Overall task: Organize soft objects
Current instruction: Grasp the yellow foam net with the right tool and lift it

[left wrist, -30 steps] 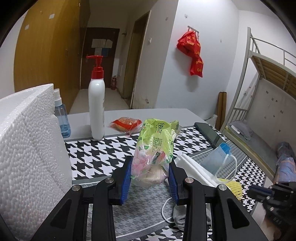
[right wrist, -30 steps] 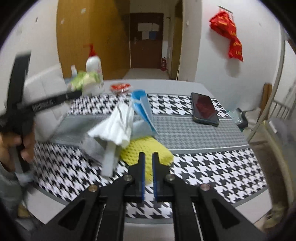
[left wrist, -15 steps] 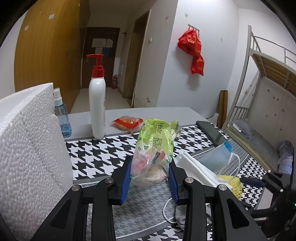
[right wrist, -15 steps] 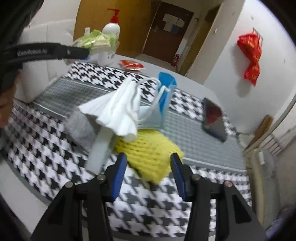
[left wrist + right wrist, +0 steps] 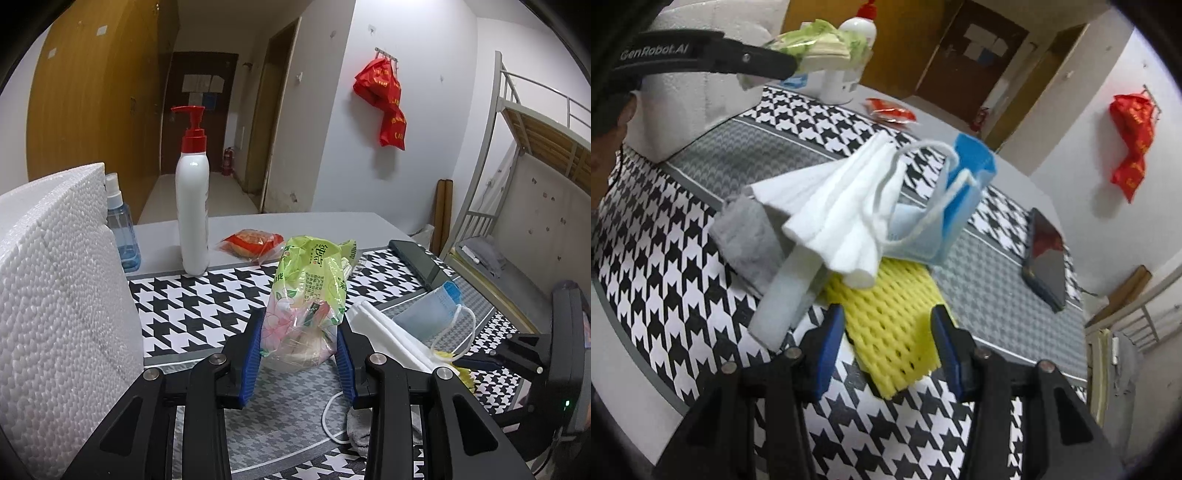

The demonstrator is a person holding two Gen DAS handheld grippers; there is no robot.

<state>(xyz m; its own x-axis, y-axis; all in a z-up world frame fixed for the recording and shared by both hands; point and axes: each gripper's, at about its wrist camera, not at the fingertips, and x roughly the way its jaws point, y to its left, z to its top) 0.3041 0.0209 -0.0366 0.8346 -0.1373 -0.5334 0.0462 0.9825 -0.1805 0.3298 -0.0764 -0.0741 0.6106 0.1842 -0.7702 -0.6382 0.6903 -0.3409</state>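
My left gripper (image 5: 300, 349) is shut on a green and pink plastic packet (image 5: 308, 295) and holds it above the table; it also shows in the right wrist view (image 5: 820, 38). My right gripper (image 5: 888, 338) is open, its jaws on either side of a yellow foam net (image 5: 894, 325) lying on the table. On the net rest a white folded cloth (image 5: 846, 218), a blue face mask (image 5: 956, 206), a grey sock (image 5: 750, 236) and a white foam strip (image 5: 783, 299). The same pile shows in the left wrist view (image 5: 402, 332).
A white styrofoam block (image 5: 55, 295) stands at the left. A white pump bottle (image 5: 192, 206), a blue spray bottle (image 5: 120, 229) and a red snack packet (image 5: 251, 242) are at the back. A dark phone (image 5: 1045, 258) lies at the right. The houndstooth mat (image 5: 199, 299) covers the table.
My right gripper has opened from shut and moved down and forward until its jaws straddle the yellow net. My left gripper keeps the packet and has barely moved.
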